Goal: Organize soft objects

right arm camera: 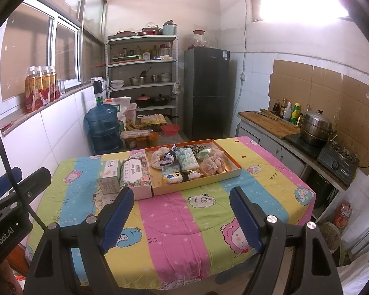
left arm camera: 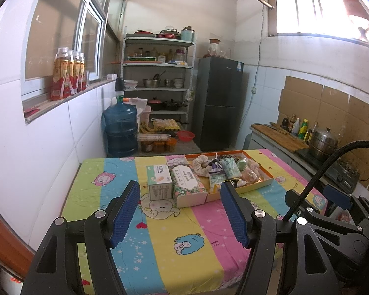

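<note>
Left gripper (left arm camera: 179, 196): your jaws stand spread wide, nothing between the ribbed blue pads, hovering over the near half of the desk.
Right gripper (right arm camera: 179, 202): your jaws are spread as well, empty, above the pink stripe.
Desk (right arm camera: 174, 223): covered by a soft striped cartoon cloth; the near half is bare, giving you open room up to the front edge.
Tray (right arm camera: 233, 170): shallow orange cardboard tray at 12 o'clock from your right gripper, its long side running toward the far right corner.
Soft objects (right arm camera: 187, 159): heaped inside the tray — crinkly tissue packs, fluffy scrunchies, a pale plush piece; some overlap the near rim.
Floral box (right arm camera: 135, 174): rectangular, printed card, touching the tray's left wall.
Green box (right arm camera: 109, 175): small carton just beside the floral box, at 11 o'clock.
Edges: a tiled wall runs along the desk's left; a narrow gap separates its right edge from the counter with the steel pot (right arm camera: 316, 127).
</note>
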A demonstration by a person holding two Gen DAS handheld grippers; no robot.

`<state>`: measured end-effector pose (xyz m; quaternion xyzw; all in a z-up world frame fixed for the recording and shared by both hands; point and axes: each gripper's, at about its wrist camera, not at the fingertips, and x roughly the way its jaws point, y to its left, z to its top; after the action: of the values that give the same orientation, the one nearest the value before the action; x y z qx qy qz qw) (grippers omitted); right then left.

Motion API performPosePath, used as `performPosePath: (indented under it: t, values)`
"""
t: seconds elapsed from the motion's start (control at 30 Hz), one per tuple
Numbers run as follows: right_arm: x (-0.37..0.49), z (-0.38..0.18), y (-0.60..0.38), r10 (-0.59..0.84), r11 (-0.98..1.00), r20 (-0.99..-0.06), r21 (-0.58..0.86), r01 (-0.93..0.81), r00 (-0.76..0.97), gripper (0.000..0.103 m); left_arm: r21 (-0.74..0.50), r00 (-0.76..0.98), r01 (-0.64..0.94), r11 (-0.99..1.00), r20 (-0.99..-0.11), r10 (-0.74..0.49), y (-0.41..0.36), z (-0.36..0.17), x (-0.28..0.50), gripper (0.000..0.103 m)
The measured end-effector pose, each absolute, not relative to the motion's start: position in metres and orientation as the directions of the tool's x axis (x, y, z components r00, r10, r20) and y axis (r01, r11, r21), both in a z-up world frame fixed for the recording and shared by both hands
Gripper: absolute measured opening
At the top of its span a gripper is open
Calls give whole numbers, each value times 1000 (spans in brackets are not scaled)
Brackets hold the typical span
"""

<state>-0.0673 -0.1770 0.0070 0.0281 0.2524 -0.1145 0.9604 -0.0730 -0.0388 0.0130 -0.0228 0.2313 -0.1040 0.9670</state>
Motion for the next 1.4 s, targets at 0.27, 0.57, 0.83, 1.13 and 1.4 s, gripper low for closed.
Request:
performPosePath:
  t: [0.27,0.57,0.83,1.13,1.4]
  values:
    - [-67,7,-176,-205,972,-491,-4,233,847,80,-92,871,191,977,-443,-212,-39,12,-73,69]
    - [-67,6,-176,-205,972,-492,-3,234,846,80,-92,871,192,977,-443,-213,-39,12,-73,69]
    - [-66,6,-175,-204,972,-494,-1,234,845,80,-92,870,193,977,-444,-214,-39,11,-75,69]
    - [-66,6,-176,-203,973,-494,-1,233,845,80,-92,870,193,977,-445,-214,-39,11,-75,69]
    - [-66,5,-175,-202,973,-495,-1,232,845,80,-92,869,192,977,-446,-213,-39,11,-75,69]
